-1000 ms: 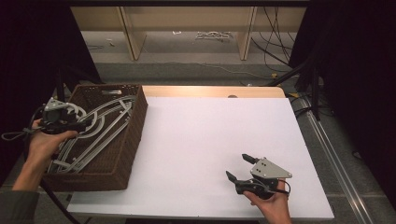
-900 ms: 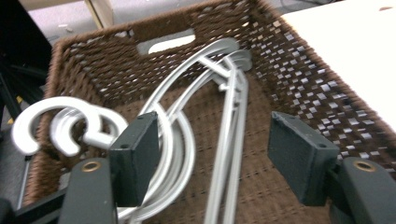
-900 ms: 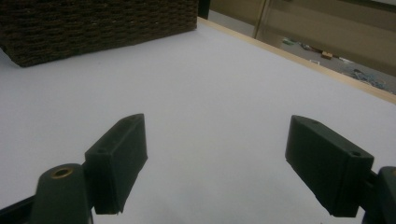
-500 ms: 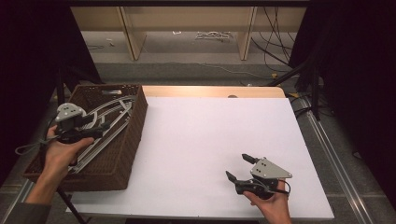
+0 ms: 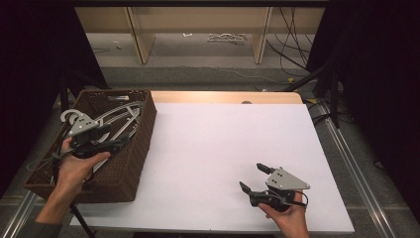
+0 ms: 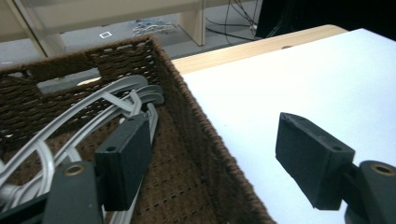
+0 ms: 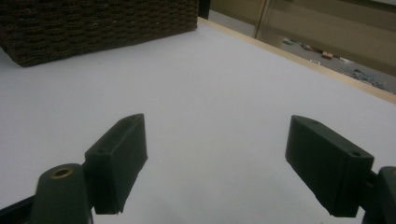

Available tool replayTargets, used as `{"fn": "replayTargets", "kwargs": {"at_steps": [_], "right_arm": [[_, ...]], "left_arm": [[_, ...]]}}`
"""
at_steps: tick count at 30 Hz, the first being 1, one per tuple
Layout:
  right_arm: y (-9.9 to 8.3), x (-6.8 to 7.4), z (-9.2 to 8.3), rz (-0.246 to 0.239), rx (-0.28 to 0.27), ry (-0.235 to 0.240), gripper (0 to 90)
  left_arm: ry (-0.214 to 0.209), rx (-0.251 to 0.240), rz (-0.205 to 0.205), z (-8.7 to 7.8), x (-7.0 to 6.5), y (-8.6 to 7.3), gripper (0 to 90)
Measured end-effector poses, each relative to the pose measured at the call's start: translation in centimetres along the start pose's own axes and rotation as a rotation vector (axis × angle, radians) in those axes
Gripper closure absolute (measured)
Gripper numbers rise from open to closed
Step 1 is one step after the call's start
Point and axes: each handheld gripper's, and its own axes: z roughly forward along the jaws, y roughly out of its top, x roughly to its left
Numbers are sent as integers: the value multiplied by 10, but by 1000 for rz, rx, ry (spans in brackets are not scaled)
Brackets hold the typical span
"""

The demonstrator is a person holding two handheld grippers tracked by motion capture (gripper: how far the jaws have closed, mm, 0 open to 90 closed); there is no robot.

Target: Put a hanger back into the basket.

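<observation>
Left gripper (image 5: 116, 144): held by the left hand (image 5: 74, 166) over the basket (image 5: 126, 176), near the left edge of the desk (image 5: 223, 148). Its jaws have just been opening and stand wide apart with nothing between them. In the left gripper view one jaw hangs above the hangers and the other above the white desk top, so the basket's right wall runs between the two.

Hangers (image 5: 116, 116): a loose pile of pale grey hangers lying inside the basket, their curved arms overlapping. They are untouched by the pads; in the left gripper view the hangers (image 6: 79, 116) pass just beyond the left jaw, and whether that jaw brushes them cannot be told.

Basket: dark brown wicker, rectangular, sitting at the left edge of the desk with its far end toward the far left corner. A handle slot shows in its far wall in the left gripper view (image 6: 65, 79).

Right gripper (image 5: 252, 178): held by the right hand (image 5: 287, 213) near the near right corner of the desk, low over the bare white top. Its jaws are spread and empty; the right gripper view shows only white surface between them, with the basket (image 7: 93, 23) well apart at the far side.

Desk: white top with a strip of pale wood along its far edge.
</observation>
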Motion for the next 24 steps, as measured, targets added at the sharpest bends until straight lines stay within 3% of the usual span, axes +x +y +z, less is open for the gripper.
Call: {"fn": "replayTargets", "kwargs": {"at_steps": [11, 19, 24], "right_arm": [[0, 0, 0, 0, -1, 0, 216], [0, 0, 0, 1, 1, 3, 216], [0, 0, 0, 1, 0, 7, 214]], "left_arm": [[-66, -38, 7, 3, -22, 0, 264], [-119, -53, 63, 6, -44, 3, 245], [-154, -58, 76, 9, -57, 1, 209]]}}
